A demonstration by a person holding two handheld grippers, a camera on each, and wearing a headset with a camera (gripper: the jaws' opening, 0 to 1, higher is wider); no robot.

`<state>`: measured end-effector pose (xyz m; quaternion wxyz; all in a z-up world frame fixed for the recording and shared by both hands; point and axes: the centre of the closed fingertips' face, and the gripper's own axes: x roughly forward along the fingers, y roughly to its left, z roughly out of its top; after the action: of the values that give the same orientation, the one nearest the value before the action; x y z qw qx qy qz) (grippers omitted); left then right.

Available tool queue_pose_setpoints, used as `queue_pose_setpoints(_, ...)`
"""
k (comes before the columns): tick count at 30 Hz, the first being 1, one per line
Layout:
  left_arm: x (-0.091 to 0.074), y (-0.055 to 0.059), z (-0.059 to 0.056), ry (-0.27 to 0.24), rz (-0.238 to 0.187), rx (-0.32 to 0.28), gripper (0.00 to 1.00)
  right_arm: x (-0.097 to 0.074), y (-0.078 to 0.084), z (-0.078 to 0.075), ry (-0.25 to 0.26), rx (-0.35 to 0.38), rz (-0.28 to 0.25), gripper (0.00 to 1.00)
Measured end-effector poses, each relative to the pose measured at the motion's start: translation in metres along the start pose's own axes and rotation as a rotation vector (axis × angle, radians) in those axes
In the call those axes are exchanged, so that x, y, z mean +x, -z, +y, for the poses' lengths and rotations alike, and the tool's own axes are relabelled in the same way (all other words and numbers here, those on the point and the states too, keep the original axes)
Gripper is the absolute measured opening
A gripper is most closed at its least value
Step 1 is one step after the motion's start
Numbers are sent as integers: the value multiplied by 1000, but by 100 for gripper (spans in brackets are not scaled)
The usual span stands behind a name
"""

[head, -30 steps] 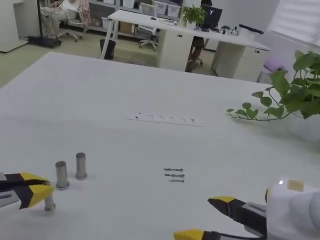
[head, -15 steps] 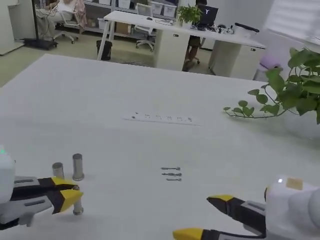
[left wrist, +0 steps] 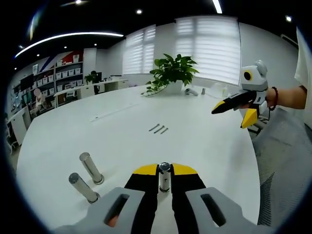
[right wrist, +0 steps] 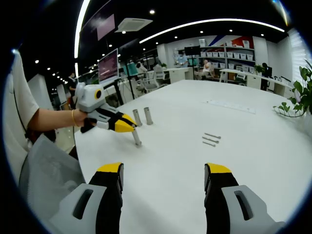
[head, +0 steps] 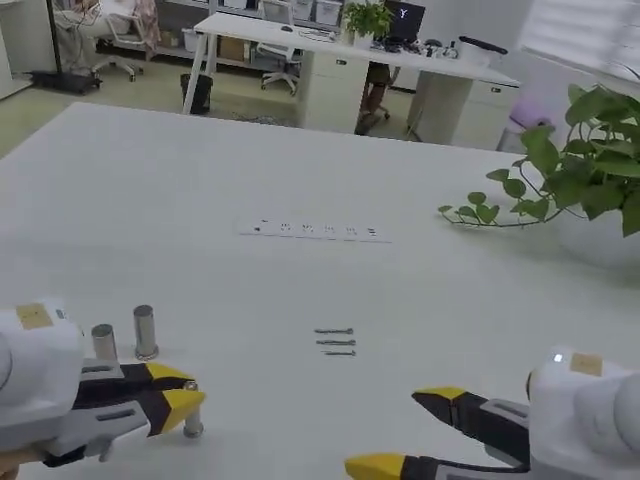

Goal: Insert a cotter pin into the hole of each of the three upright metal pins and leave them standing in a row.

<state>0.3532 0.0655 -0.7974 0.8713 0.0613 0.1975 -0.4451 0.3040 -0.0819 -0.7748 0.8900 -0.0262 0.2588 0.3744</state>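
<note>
Left hand-held gripper (left wrist: 165,169) clamps upright metal pin (left wrist: 164,179) — right hand-held gripper (right wrist: 163,171) agape.

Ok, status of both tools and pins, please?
Left tool shut on upright silver metal pin. Right tool open, empty. Three small metal cotter pins lie loose, unobstructed.

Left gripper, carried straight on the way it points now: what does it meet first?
Probably the three small metal cotter pins lying on the white table, dead ahead of the left gripper, whose tongs clamp an upright silver metal pin. Depth is unclear; it may pass above them.
</note>
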Motion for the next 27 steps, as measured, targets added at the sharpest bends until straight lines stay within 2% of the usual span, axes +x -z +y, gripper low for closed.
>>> queue_pose_setpoints(9,7,9,-7,26,33,45,7,-1,-1,-2,6,-8,-7,69)
queue_pose_setpoints(27,10,9,-8,56,29,59,7,-2,0,-4,18,2,-11,69)
